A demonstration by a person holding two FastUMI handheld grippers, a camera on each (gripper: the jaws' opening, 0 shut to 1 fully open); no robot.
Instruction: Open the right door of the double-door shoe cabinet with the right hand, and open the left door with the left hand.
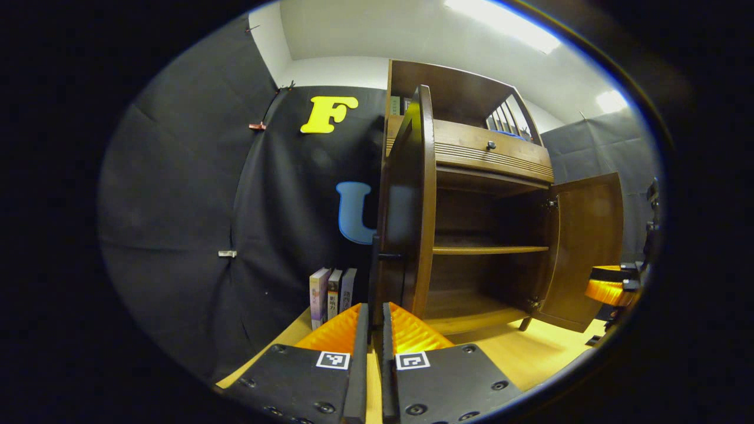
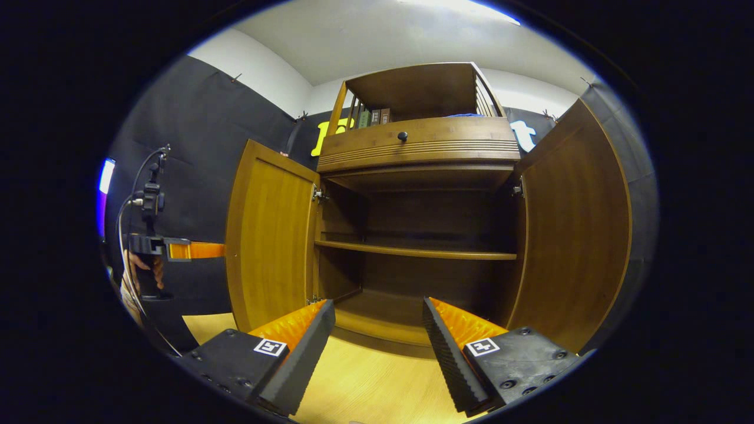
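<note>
The brown shoe cabinet (image 2: pixel 418 144) stands with both doors swung open and its shelves (image 2: pixel 412 252) bare. In the left gripper view the left door (image 1: pixel 421 206) is edge-on straight ahead, its small black knob (image 1: pixel 390 257) just past the tips of my left gripper (image 1: pixel 375 309). The fingers (image 1: pixel 406 333) sit together with only a thin slit and nothing between them. In the right gripper view the left gripper (image 2: pixel 194 250) reaches behind the left door (image 2: pixel 271 235). My right gripper (image 2: pixel 377 321) is open, low before the cabinet's mouth, away from the right door (image 2: pixel 577 235).
Three books (image 1: pixel 333 294) stand on the wooden floor (image 1: pixel 530 353) left of the cabinet. A drawer with a round knob (image 2: pixel 402 136) runs above the doors, with more books (image 2: pixel 371 116) on the top shelf. A hand (image 2: pixel 141 277) holds the left gripper.
</note>
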